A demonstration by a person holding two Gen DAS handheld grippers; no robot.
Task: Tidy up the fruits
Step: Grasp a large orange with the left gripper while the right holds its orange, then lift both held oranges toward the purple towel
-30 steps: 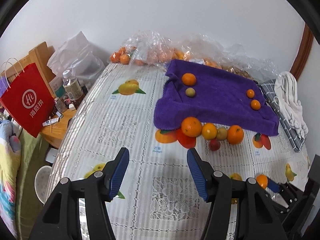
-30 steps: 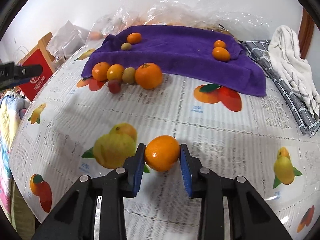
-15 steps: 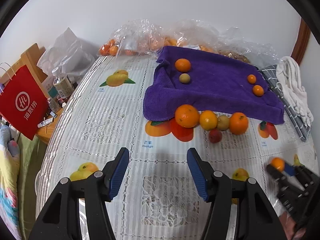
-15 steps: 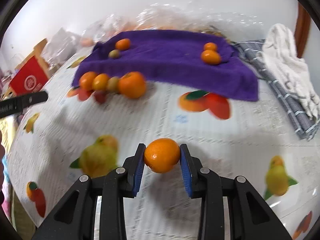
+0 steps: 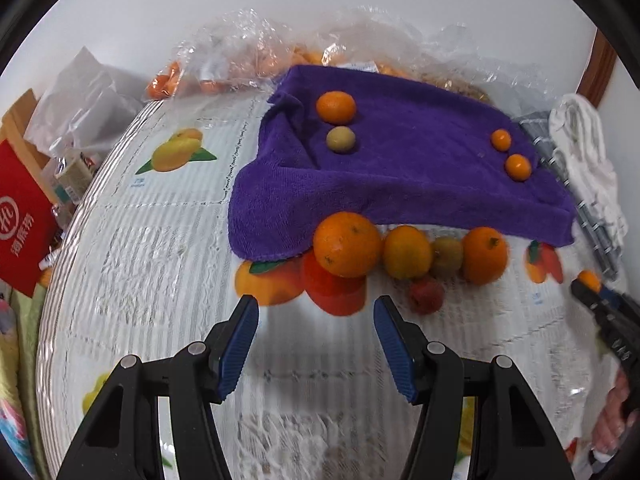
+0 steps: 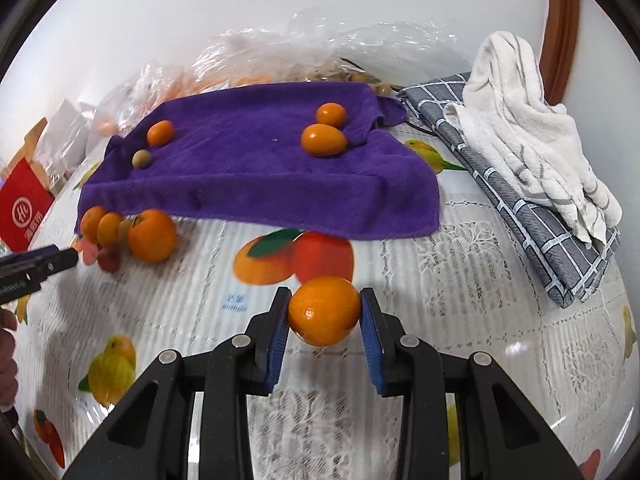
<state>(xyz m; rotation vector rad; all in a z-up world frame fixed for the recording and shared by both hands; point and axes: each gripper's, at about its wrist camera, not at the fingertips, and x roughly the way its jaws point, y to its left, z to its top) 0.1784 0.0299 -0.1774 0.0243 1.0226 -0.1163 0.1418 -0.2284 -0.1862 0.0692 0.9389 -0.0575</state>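
Observation:
My right gripper [image 6: 323,312] is shut on an orange [image 6: 324,310] and holds it above the tablecloth, just short of the purple towel [image 6: 256,176]. On the towel lie two small oranges [image 6: 323,140] at the right, and an orange [image 6: 160,133] with a greenish fruit [image 6: 141,158] at the left. My left gripper [image 5: 316,322] is open and empty, just in front of a row of fruits along the towel's front edge: a big orange [image 5: 346,244], a yellow-orange one [image 5: 407,252], another orange [image 5: 485,254] and a small red fruit [image 5: 426,294].
Clear plastic bags with more oranges [image 5: 248,52] lie behind the towel. A grey checked cloth [image 6: 532,216] with a white towel [image 6: 532,136] lies at the right. A red paper bag [image 5: 20,220] and clutter stand off the table's left edge.
My right gripper carried the orange forward toward the purple towel. My left gripper moved forward, closer to the row of fruits.

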